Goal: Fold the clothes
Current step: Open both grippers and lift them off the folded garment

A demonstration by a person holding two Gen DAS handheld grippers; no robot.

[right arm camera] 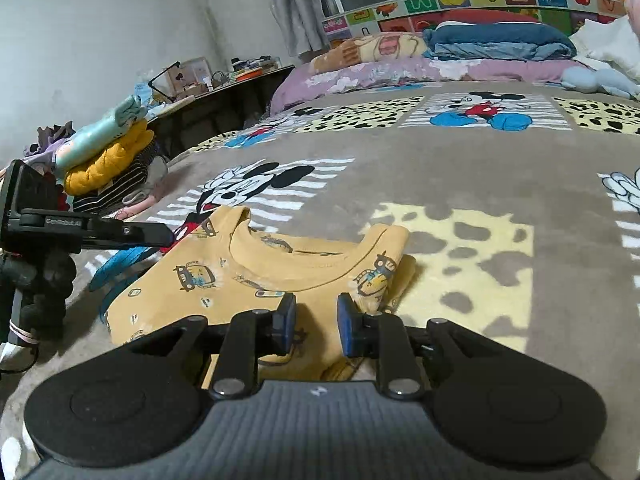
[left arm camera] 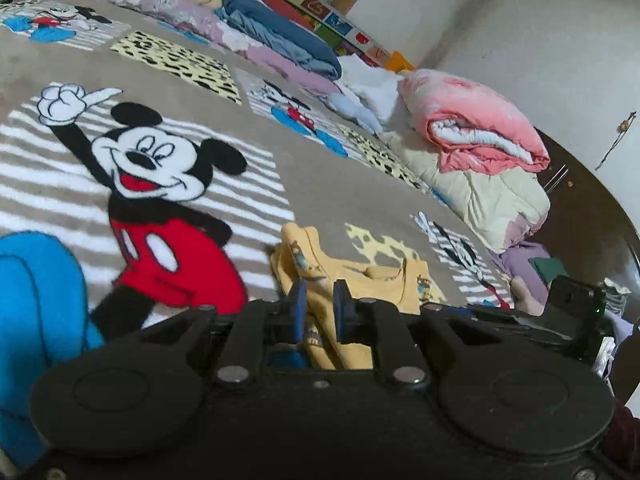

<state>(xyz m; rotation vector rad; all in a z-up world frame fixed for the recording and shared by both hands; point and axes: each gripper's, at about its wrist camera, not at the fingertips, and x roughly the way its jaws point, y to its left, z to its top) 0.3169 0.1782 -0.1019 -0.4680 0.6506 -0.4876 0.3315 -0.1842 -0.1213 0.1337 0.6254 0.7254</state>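
Observation:
A small yellow shirt [right arm camera: 256, 276] with printed cartoon cars lies partly folded on the Mickey Mouse blanket [right arm camera: 460, 184], neckline facing away from me. My right gripper [right arm camera: 317, 320] hovers low over the shirt's near hem, its blue pads apart and nothing pinched between them. My left gripper [left arm camera: 320, 304] sits at the other side of the same shirt [left arm camera: 360, 280]. Its blue pads stand a narrow gap apart, with yellow cloth showing through the gap. In the right wrist view the left gripper [right arm camera: 170, 238] reaches in from the left to the shirt's shoulder.
A pile of folded clothes [right arm camera: 108, 160] sits at the bed's left edge. Rolled pink and cream quilts [left arm camera: 480, 140] and blue bedding [right arm camera: 500, 42] line the far side. A dark desk [right arm camera: 224, 92] stands beside the bed.

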